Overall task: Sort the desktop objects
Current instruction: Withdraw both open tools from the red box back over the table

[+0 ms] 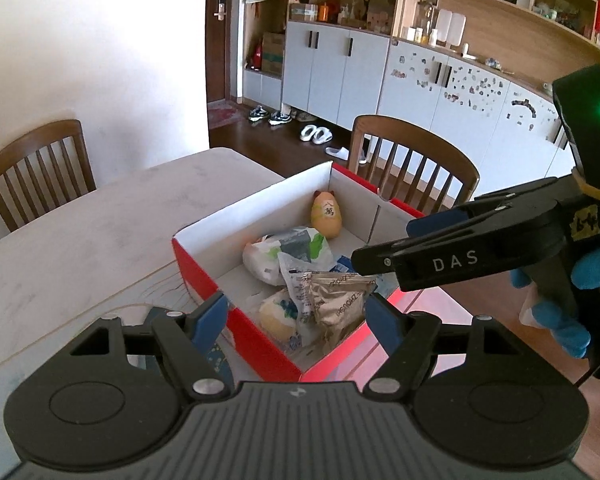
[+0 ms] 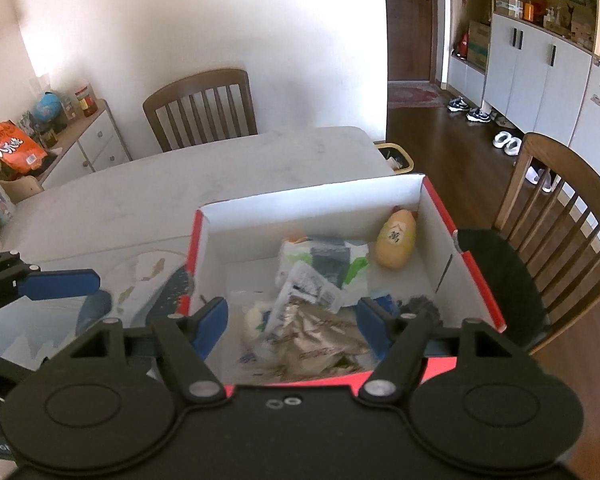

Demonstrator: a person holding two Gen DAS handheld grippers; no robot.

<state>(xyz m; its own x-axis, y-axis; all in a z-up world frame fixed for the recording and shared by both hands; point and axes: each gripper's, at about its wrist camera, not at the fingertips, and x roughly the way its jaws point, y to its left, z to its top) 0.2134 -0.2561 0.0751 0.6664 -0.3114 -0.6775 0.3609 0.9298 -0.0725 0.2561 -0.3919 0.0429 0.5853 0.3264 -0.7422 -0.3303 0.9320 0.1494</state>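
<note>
A red cardboard box [image 1: 204, 276] with a white inside stands on the table; it also shows in the right wrist view [image 2: 476, 280]. It holds a yellow egg-shaped toy [image 1: 326, 216] [image 2: 396, 240], white and green plastic packets [image 1: 288, 248] [image 2: 324, 260], a shiny gold-brown packet [image 1: 340, 300] [image 2: 320, 332] and a round bun in wrap [image 1: 278, 318]. My left gripper [image 1: 296, 316] is open and empty above the box's near corner. My right gripper [image 2: 292, 324] is open and empty over the gold packet; from the left wrist it shows side-on [image 1: 380, 248].
The pale table [image 1: 80, 232] extends left and back. Wooden chairs stand behind it [image 1: 40, 168] and beside the box [image 1: 416, 164]. A patterned mat [image 2: 148, 284] lies left of the box. A sideboard with snacks [image 2: 40, 148] stands at the far left.
</note>
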